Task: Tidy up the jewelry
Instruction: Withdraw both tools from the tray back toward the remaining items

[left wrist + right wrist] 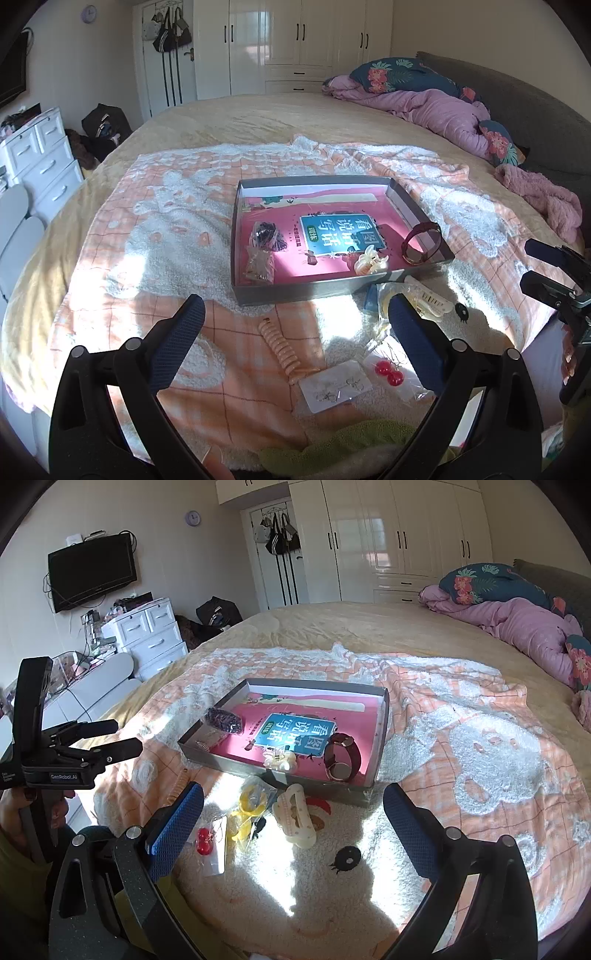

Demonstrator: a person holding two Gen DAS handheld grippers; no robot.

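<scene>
Left gripper point(295, 325) and right gripper point(293, 812): jaws spread wide, holding nothing. Inside the box point(295, 291): watch point(341, 755), small hair clip point(369, 263). Just before the box: coiled hair tie point(282, 347), cherry earrings point(388, 372), big hair clip point(295, 814).

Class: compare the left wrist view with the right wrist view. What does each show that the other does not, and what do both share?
Only the left wrist view shows the peach spiral hair tie and the earring card. Only the right wrist view shows the wall TV and the wristwatch's face. Both share the grey box, the red cherry earrings and the cream claw clip.
</scene>
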